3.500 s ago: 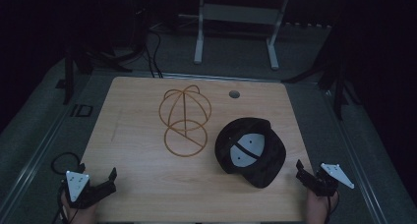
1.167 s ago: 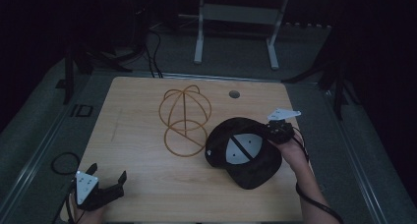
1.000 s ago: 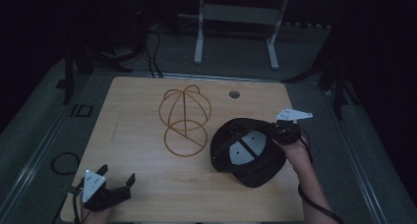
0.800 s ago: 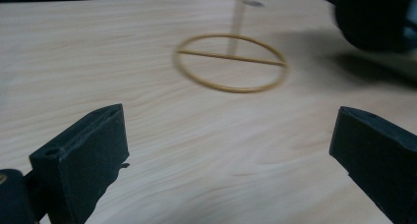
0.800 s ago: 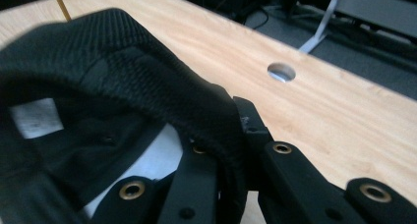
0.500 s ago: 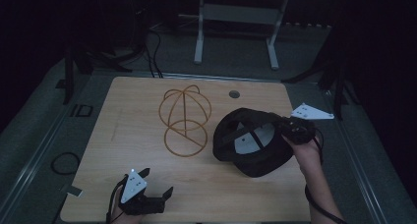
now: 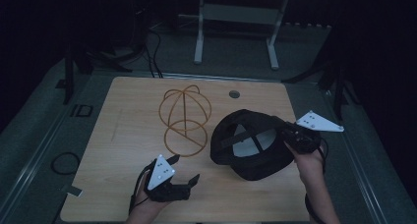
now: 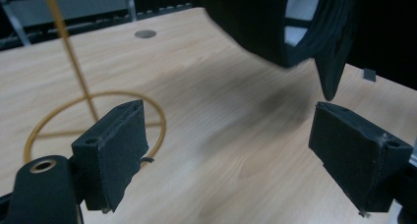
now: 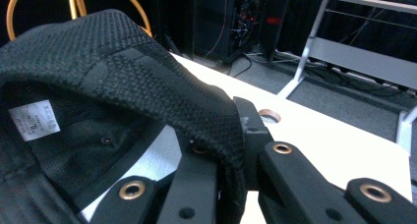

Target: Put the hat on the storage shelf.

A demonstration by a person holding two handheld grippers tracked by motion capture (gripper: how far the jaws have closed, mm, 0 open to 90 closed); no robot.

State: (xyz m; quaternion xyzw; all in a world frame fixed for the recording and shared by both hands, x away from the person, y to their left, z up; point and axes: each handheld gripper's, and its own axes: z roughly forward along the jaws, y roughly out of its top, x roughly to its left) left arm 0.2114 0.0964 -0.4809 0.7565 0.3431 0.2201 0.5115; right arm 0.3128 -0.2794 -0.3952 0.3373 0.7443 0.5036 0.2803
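A black cap (image 7: 253, 145) is tilted up off the wooden table (image 7: 123, 135) at the right, its inside and white label facing left. My right gripper (image 7: 290, 135) is shut on the cap's right rim; in the right gripper view the knit band (image 9: 98, 71) is pinched between the jaws (image 9: 226, 160). A gold wire hat stand (image 7: 186, 118) sits upright at the table's centre. My left gripper (image 7: 184, 168) is open near the front edge, just below the stand. In the left gripper view its jaws (image 8: 226, 135) are wide apart, with the stand (image 8: 74, 62) at left and the cap (image 8: 275, 22) above.
A round grommet hole (image 7: 234, 94) lies at the table's back edge. Beyond the table stands a white desk frame (image 7: 236, 13). A cable loop (image 7: 64, 162) lies on the floor at the left, and dark stands flank both sides.
My right gripper went from the front right corner to the cap, shut on its rim and raised it rightwards. My left gripper moved from the front left corner toward the centre.
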